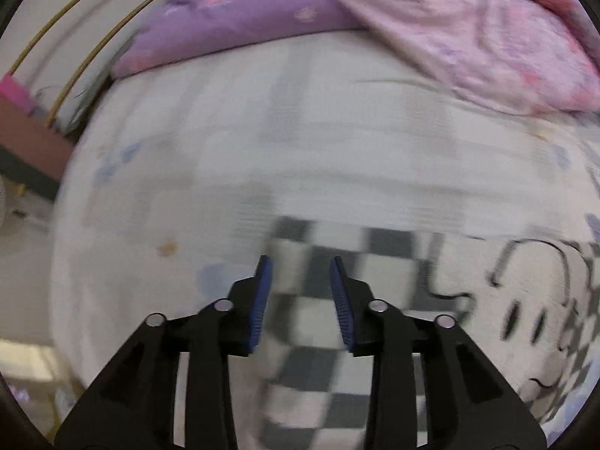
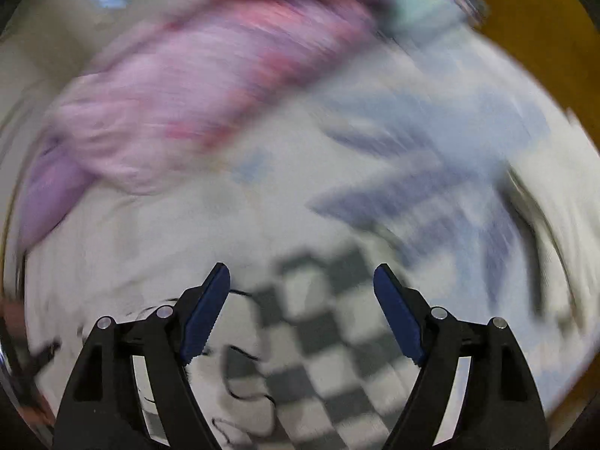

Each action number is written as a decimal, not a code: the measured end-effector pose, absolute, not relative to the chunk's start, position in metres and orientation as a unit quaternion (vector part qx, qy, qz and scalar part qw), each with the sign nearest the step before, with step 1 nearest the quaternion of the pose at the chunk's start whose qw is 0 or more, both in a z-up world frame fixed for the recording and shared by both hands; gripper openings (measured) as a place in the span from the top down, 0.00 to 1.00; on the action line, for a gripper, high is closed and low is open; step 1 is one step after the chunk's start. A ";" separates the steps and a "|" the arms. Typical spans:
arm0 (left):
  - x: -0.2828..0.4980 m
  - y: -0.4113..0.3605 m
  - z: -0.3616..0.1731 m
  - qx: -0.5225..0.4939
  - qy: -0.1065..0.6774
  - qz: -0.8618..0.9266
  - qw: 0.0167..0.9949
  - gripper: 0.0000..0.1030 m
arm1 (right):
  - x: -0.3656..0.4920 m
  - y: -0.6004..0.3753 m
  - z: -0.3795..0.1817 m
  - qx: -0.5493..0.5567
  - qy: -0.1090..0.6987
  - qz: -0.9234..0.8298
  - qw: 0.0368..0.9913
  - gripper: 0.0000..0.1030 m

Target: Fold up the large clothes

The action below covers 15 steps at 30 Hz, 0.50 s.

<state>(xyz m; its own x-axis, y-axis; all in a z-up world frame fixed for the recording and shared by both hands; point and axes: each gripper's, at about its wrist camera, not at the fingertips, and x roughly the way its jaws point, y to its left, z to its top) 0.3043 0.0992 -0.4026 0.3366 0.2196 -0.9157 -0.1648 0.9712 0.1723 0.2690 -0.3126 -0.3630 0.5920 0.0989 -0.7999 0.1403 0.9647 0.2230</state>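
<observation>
A black-and-white checkered garment (image 1: 360,262) with a cartoon face drawing lies on the bed (image 1: 225,142). My left gripper (image 1: 301,264) is open over its left edge, its jaws apart and empty. In the right wrist view the same checkered garment (image 2: 322,337) lies under my right gripper (image 2: 302,273), which is open wide and empty. Both views are blurred by motion, the right one strongly.
A purple pillow (image 1: 232,26) and a pink quilt (image 1: 468,30) lie at the head of the bed; the quilt also shows in the right wrist view (image 2: 180,86). The bed's left edge drops to the floor (image 1: 22,255). A yellow-brown surface (image 2: 525,11) stands at the upper right.
</observation>
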 end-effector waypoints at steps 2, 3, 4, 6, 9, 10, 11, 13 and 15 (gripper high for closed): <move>0.300 0.078 -0.409 0.009 0.539 0.086 0.838 0.78 | 0.265 -0.274 -0.376 0.113 0.424 0.030 0.898 0.53; 0.299 0.064 -0.415 -0.005 0.515 0.064 0.855 0.78 | 0.265 -0.258 -0.385 0.112 0.415 0.057 0.901 0.63; 0.298 0.054 -0.425 -0.017 0.499 0.049 0.865 0.78 | 0.268 -0.239 -0.400 0.106 0.409 0.082 0.903 0.66; 0.303 0.039 -0.448 -0.038 0.484 0.027 0.874 0.78 | 0.274 -0.213 -0.426 0.093 0.404 0.116 0.903 0.83; 0.313 0.019 -0.499 -0.036 0.478 0.007 0.878 0.79 | 0.286 -0.180 -0.489 0.016 0.404 0.125 0.906 0.90; 0.308 0.016 -0.511 -0.017 0.442 0.007 0.897 0.79 | 0.281 -0.185 -0.495 0.013 0.388 0.131 0.912 0.90; 0.306 0.019 -0.512 -0.022 0.428 0.004 0.904 0.79 | 0.278 -0.196 -0.498 0.041 0.370 0.147 0.917 0.92; 0.298 0.045 -0.503 -0.069 0.411 0.016 0.909 0.93 | 0.278 -0.223 -0.495 0.067 0.373 0.115 0.918 0.94; 0.285 0.088 -0.492 -0.057 0.402 0.074 0.911 0.98 | 0.276 -0.264 -0.493 0.066 0.371 0.052 0.925 0.99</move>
<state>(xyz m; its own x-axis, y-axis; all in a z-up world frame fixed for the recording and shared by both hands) 0.2852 0.0885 -0.4922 0.6659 0.0883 -0.7408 -0.1804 0.9826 -0.0450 0.2758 -0.2643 -0.4928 0.7193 0.1456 -0.6792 -0.0470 0.9857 0.1616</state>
